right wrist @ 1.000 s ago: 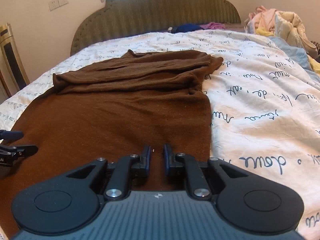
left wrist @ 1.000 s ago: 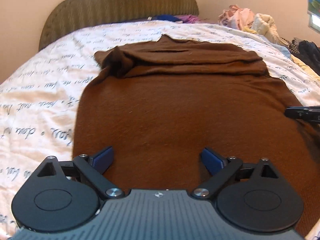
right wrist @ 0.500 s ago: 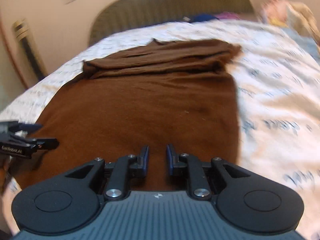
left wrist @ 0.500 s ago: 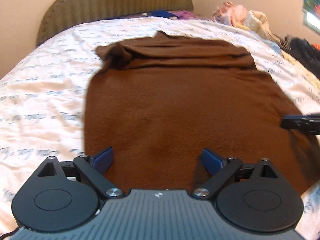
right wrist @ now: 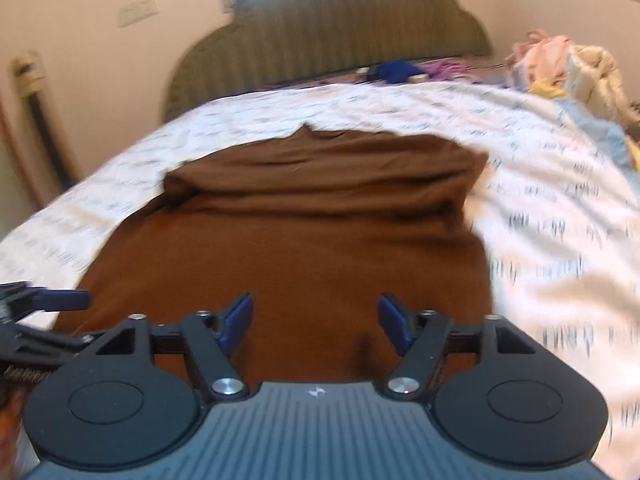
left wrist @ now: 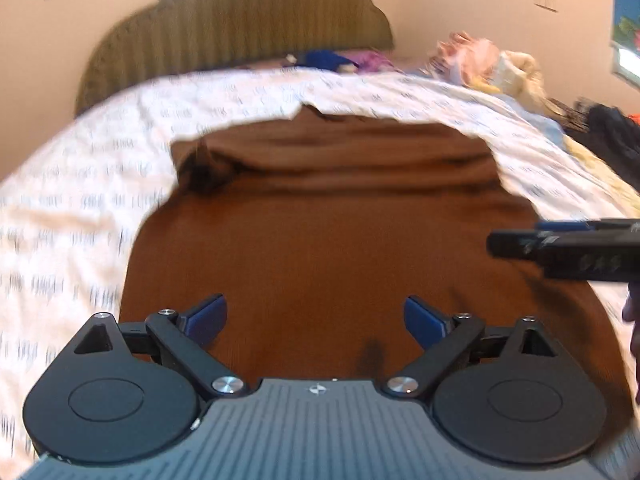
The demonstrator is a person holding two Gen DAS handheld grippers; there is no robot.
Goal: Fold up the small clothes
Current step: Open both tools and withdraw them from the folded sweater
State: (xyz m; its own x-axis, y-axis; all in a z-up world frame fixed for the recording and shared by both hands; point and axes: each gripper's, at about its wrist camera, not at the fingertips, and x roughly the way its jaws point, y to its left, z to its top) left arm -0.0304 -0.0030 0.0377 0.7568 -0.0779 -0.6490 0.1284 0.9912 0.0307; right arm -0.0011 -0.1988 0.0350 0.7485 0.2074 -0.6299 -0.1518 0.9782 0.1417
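A brown knit garment (left wrist: 320, 232) lies flat on the bed, its sleeves folded across the far end; it also shows in the right wrist view (right wrist: 304, 240). My left gripper (left wrist: 316, 318) is open and empty above the garment's near hem. My right gripper (right wrist: 316, 322) is open and empty above the near hem, toward the garment's right side. The right gripper shows at the right edge of the left wrist view (left wrist: 560, 248). The left gripper shows at the left edge of the right wrist view (right wrist: 40, 312).
The bed has a white sheet with dark script print (left wrist: 80, 208). A green padded headboard (left wrist: 240, 28) stands behind. A pile of clothes (left wrist: 492, 64) lies at the far right, with dark clothes (left wrist: 612, 136) beside it. Blue and purple items (right wrist: 408, 70) lie by the headboard.
My right gripper's jaws have opened from nearly shut. Both grippers have risen and drawn back a little, and the views are motion-blurred. The garment lies as before.
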